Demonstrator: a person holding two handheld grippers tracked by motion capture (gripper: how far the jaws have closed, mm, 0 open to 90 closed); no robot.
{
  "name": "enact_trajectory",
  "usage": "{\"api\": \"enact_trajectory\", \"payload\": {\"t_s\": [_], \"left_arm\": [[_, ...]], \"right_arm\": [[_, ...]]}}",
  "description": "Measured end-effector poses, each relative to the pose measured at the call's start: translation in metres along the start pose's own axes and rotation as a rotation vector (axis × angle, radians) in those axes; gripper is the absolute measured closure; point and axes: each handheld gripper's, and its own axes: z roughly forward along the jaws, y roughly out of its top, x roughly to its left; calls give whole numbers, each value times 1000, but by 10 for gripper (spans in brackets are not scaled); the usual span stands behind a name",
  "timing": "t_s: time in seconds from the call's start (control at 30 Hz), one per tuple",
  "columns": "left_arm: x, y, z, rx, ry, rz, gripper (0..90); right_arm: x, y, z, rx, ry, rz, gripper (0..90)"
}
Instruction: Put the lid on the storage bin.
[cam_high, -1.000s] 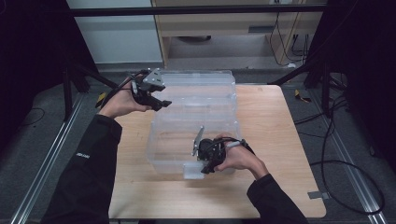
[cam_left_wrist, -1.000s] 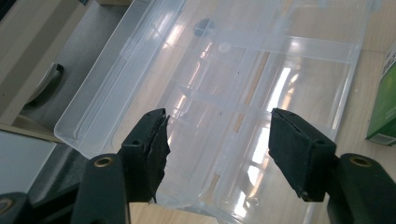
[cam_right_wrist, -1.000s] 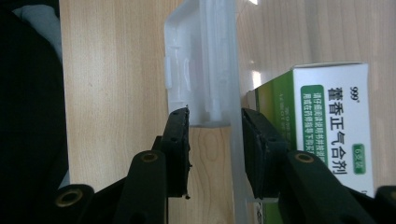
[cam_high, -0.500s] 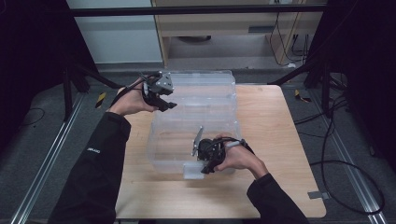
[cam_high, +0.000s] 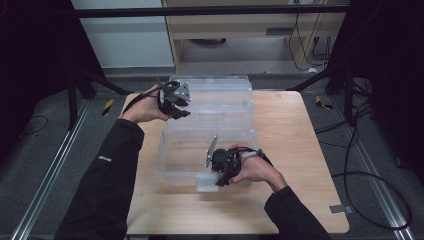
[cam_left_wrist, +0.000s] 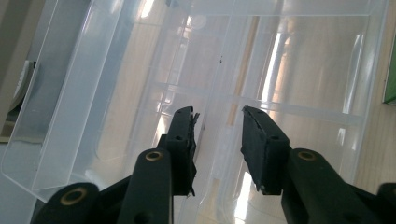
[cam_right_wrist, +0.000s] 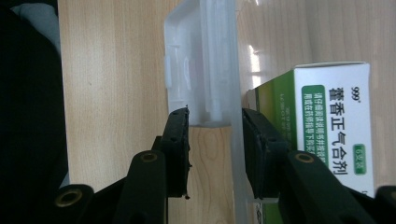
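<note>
right gripper (cam_right_wrist: 215, 116) straddles the clear box (cam_high: 210, 145) front wall.

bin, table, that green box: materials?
Storage bin: looks like clear glossy plastic; the wood shows through its walls, with glare streaks. Table: light wood or veneer, matte, visible grain. Green-and-white box: probably printed cardboard, with crisp folded edges.

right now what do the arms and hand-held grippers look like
Both arms wear black long sleeves; the left sleeve has a small white marking. The left hand-held gripper and right hand-held gripper are black, each topped by a grey three-cornered plate and trailing a black cable. Up close, the jaws are black with brass-coloured rivets at their pivots.
</note>
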Motion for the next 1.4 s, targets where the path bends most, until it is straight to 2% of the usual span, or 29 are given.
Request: {"api": "enact_trajectory", "payload": {"t_s": [0.4,0.67,0.93,1.13,1.3,1.33,1.4], "left_arm": [[1,6,7,39,5,24,694],[4,9,12,68,8,19,748],[3,14,10,106,-12,69,805],[2,19,7,128,-39,77,841],[-3,25,4,151,-32,112,862],[-4,27,3,170,-34,119,865],[-5,27,1,174,-36,121,866]], "right_arm": [[-1,0,0,0,3,3,639],[-1,0,1,1,1,20,639],[0,1,0,9,1,28,639],[0,1,0,3,-3,31,643],[0,1,1,6,-1,36,644],[0,1,1,9,3,40,644],[-1,1,1,7,9,45,644]]}}
